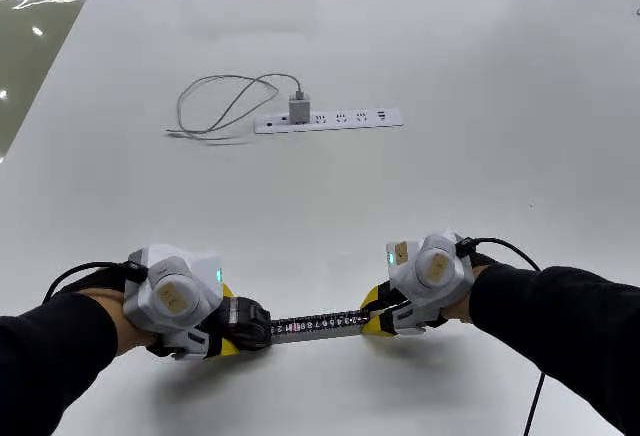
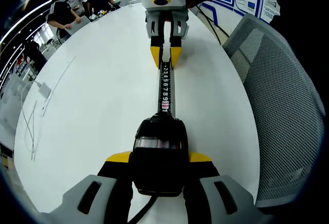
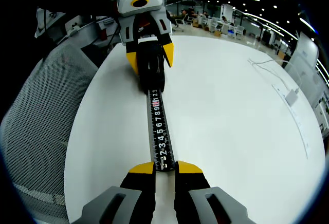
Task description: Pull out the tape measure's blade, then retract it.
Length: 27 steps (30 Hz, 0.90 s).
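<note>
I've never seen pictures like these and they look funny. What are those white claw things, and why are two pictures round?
A person holds two white tools with yellow-tipped pinchers, called grippers. The big picture comes from a camera on the person's head, looking down at a white table. Each round picture comes from a little camera riding on one gripper. The left gripper pinches a black tape measure; the right gripper pinches the end of its blade, stretched between them. Farther back lie a white power strip with a charger plugged in and a thin cable.
</note>
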Motion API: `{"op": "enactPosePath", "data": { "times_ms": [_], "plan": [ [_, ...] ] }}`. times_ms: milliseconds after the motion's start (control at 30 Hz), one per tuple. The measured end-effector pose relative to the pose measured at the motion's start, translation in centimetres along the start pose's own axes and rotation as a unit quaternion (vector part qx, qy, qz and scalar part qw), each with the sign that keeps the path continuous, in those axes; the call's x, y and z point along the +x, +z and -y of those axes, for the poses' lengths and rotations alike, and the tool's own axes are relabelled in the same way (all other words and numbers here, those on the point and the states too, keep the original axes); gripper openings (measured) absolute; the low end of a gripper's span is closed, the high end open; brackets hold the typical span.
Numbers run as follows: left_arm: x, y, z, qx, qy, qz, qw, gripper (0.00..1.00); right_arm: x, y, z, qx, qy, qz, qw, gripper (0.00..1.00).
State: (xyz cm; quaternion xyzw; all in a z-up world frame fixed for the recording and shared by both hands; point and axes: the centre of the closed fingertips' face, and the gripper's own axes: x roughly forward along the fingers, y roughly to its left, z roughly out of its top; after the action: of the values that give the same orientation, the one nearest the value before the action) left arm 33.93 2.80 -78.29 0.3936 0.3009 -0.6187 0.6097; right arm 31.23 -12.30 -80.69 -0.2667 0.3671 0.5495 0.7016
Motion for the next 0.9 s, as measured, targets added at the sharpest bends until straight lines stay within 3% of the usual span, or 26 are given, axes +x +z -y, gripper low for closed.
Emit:
{"op": "enactPosePath", "data": {
  "times_ms": [900],
  "plan": [
    [0.0, 0.1, 0.1, 0.003, -0.001, 0.0, 1.0, 0.34, -0.8, -1.1, 0.2, 0.009, -0.006, -0.004, 0.9999, 0.09]
  ]
}}
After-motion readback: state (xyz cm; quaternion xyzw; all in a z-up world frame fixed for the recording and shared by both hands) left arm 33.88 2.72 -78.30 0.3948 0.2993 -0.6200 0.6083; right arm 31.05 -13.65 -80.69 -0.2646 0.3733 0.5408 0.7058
